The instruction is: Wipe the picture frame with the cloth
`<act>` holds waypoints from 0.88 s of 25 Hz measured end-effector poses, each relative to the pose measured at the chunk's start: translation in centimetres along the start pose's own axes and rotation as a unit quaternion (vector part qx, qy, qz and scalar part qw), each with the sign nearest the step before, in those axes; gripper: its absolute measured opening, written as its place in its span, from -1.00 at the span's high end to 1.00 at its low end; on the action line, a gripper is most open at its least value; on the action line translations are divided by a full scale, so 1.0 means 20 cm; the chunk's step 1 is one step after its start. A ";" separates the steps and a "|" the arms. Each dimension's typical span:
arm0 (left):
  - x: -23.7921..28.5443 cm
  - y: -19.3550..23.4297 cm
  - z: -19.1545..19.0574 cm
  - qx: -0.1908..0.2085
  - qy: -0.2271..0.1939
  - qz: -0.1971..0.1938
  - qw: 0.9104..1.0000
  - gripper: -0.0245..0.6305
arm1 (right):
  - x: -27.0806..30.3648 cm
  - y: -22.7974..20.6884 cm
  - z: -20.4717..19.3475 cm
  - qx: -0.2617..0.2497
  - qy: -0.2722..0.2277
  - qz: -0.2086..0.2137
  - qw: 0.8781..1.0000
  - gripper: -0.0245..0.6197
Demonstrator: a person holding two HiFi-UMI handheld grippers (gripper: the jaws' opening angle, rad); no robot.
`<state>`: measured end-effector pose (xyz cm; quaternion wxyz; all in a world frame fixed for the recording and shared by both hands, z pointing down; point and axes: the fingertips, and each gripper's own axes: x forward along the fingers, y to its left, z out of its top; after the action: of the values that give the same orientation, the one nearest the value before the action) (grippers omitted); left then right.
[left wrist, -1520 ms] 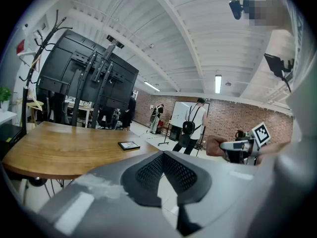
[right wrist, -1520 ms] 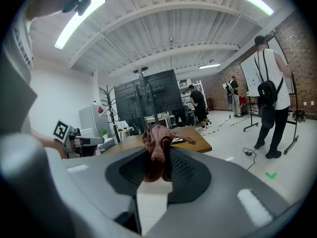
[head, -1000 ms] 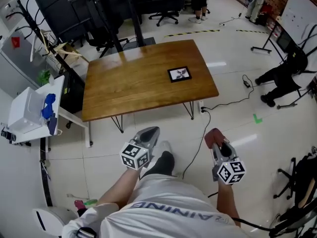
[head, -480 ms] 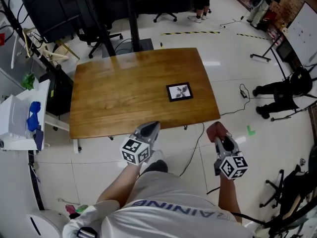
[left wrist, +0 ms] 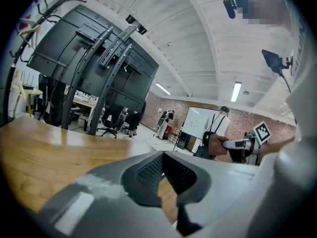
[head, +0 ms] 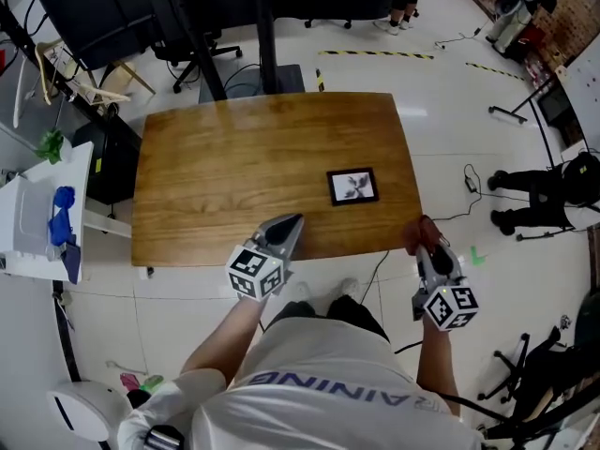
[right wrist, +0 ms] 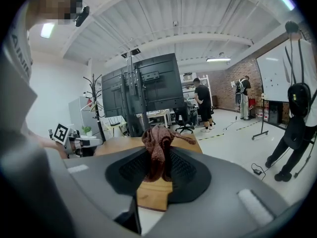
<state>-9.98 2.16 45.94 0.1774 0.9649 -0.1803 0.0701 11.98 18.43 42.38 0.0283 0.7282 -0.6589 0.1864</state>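
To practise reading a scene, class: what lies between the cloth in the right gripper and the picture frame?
Only bare table between cloth and picture frame, in the head view.

Wearer: white short-sleeved T-shirt (head: 328, 397), grey block lettering across the front. Left gripper (head: 287, 225) has a light grey moulded shell tapering to a point, and its jaws are lined with black pads of fine grid texture. Right gripper (head: 425, 238) is the same build. Each carries a white marker cube (head: 255, 272) printed with black squares. A pale rectangular patch sits on each shell shoulder.
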 end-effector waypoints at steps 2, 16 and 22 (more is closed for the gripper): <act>0.04 0.00 0.01 -0.002 -0.001 0.004 1.000 0.91 | 0.06 -0.04 0.02 0.002 0.003 0.008 1.000 0.59; 0.43 0.05 0.15 -0.004 -0.003 0.095 0.995 0.91 | 0.63 -0.37 0.20 0.003 0.025 0.139 0.990 0.59; 0.63 0.11 -0.04 -0.023 0.053 0.138 0.989 0.91 | 0.85 -0.46 0.18 0.001 0.061 0.195 0.979 0.59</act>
<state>0.85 -3.51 49.78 0.1979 0.9211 -0.3040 0.1412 22.89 2.39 46.15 0.0311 0.5732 -0.7849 0.2334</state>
